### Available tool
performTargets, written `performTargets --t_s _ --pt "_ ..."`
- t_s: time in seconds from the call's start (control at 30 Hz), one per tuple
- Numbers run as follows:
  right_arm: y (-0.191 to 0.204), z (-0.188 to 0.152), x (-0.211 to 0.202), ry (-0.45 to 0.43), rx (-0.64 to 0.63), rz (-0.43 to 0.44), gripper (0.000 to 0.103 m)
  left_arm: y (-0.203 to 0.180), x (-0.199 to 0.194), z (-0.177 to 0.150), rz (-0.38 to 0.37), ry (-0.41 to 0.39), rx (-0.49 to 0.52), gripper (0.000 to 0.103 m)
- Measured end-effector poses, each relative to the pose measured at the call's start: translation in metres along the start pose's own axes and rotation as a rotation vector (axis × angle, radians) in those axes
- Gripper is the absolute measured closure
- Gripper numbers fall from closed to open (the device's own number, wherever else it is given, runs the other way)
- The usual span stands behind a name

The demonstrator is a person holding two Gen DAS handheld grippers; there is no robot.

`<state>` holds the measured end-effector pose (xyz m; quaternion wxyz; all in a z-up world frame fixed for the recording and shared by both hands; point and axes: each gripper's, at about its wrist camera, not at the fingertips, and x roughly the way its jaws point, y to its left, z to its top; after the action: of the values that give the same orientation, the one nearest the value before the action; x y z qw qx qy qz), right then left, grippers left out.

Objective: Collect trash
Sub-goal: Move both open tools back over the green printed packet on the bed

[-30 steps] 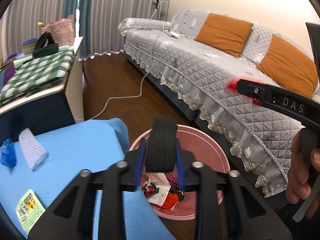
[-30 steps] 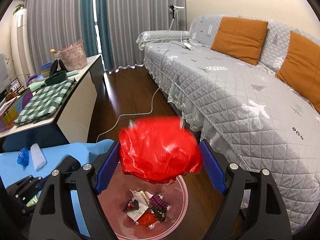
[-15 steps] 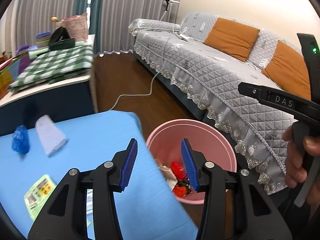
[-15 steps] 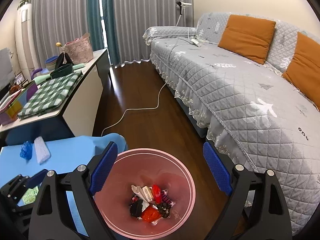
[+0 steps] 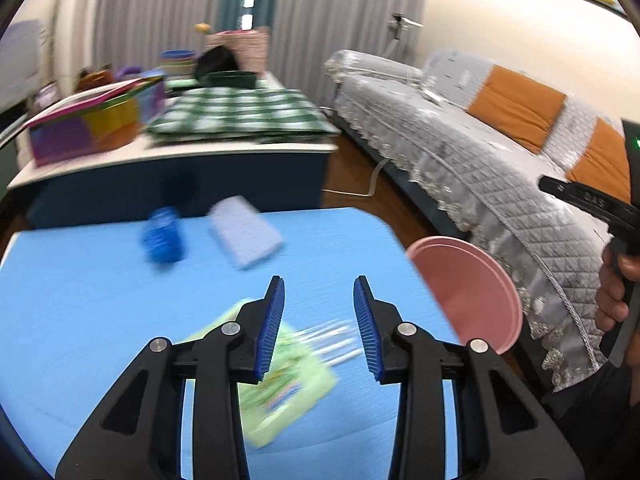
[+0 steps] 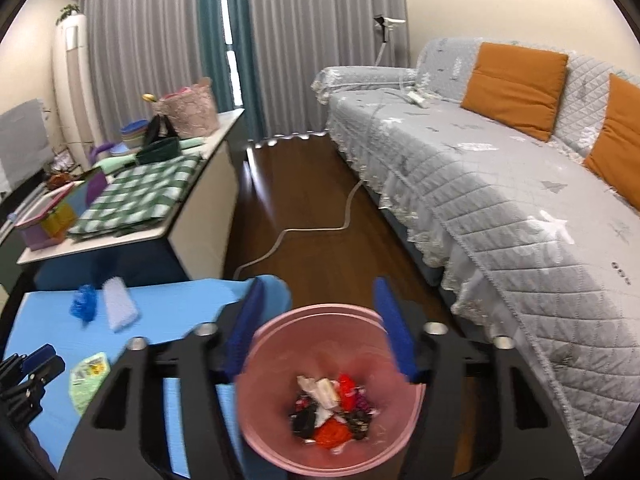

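A pink bin (image 6: 280, 428) stands on the floor at the right edge of the blue table (image 5: 80, 300), with several bits of trash (image 6: 332, 408) in it. My right gripper (image 6: 320, 344) is open and empty right above the bin. My left gripper (image 5: 319, 324) is open and empty above a green packet (image 5: 288, 392) on the table; the bin also shows at its right (image 5: 472, 288). A blue crumpled wrapper (image 5: 162, 240) and a white foam sleeve (image 5: 244, 232) lie farther back. They show in the right wrist view too: packet (image 6: 86, 376), wrapper (image 6: 84, 303), sleeve (image 6: 118, 303).
A grey quilted sofa (image 6: 500, 200) with orange cushions (image 6: 516, 80) fills the right side. A white side table (image 6: 160, 232) with a green checked cloth (image 6: 136, 200), boxes and a basket stands behind the blue table. A white cable (image 6: 320, 228) runs across the wooden floor.
Both grippers opened and let go: the black roll and the red bag dropped into the bin. The left gripper swung left over the table to the green packet. The right jaws narrowed slightly.
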<state>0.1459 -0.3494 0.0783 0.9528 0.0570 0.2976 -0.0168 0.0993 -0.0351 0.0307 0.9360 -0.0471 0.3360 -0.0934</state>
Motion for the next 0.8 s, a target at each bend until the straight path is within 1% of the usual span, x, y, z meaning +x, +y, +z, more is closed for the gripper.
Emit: performTargets --t_s 0.1,0.13,0.33,0.43,0.53,0.8 --pt "0.021 -0.008 0.002 0.022 -0.01 0.069 0.062 0.025 -0.01 -0.009 0.028 -0.006 -0.032 0.067" --pt "0.033 -0.014 0.004 0.037 -0.029 0.102 0.062 0.034 -0.013 -0.015 0.039 -0.004 -0.047 0.067" --pt "0.095 -0.049 0.02 0.118 -0.173 0.157 0.062 0.07 -0.004 -0.046 0.089 0.055 -0.154 0.067" --pt "0.114 -0.061 0.027 0.148 -0.215 0.173 0.062 0.081 0.002 -0.052 0.083 0.074 -0.201 0.067" --pt "0.124 -0.069 0.031 0.169 -0.232 0.186 0.062 0.089 0.007 -0.059 0.074 0.097 -0.235 0.067" --pt "0.14 -0.082 0.054 0.227 -0.247 0.223 0.062 0.097 0.026 -0.059 0.034 0.113 -0.305 0.067"
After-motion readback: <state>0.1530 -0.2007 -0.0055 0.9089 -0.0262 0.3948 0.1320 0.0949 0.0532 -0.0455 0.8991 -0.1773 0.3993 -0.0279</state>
